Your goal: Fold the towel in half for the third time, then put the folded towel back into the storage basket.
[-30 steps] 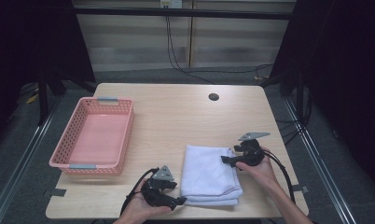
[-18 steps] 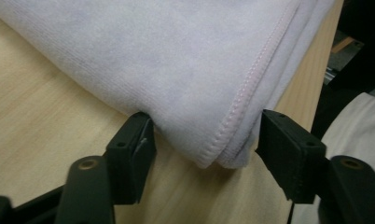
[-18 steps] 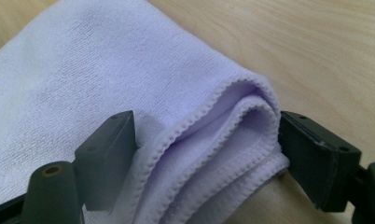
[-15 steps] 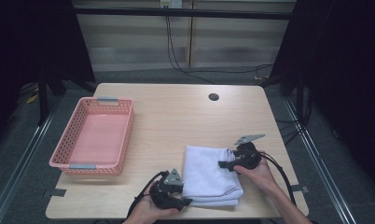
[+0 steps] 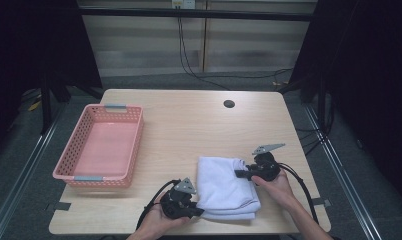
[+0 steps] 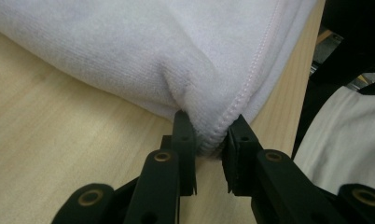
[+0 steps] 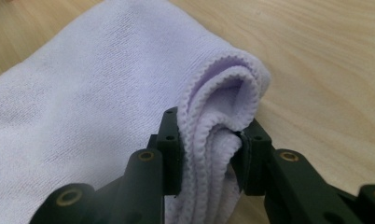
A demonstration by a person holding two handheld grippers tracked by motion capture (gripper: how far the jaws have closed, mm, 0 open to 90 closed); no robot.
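A folded white towel (image 5: 224,187) lies on the wooden table (image 5: 189,125), near its front edge and right of centre. My left gripper (image 5: 198,211) is at the towel's near left corner; in the left gripper view its jaws (image 6: 209,140) have just been closing and pinch the stitched hem of the towel (image 6: 176,56). My right gripper (image 5: 240,173) is at the towel's far right corner. In the right gripper view its jaws (image 7: 209,144) have just been closing too, and they squeeze the stacked folded edges of the towel (image 7: 83,93).
An empty pink plastic basket (image 5: 134,135) stands at the table's left. A dark cable hole (image 5: 229,104) sits near the far edge. The table's front edge runs just behind both hands, and cables trail from each gripper.
My left gripper slid right to the towel's near corner and its jaws closed on it. The right gripper's jaws closed on the towel's far right corner, and the hand barely shifted.
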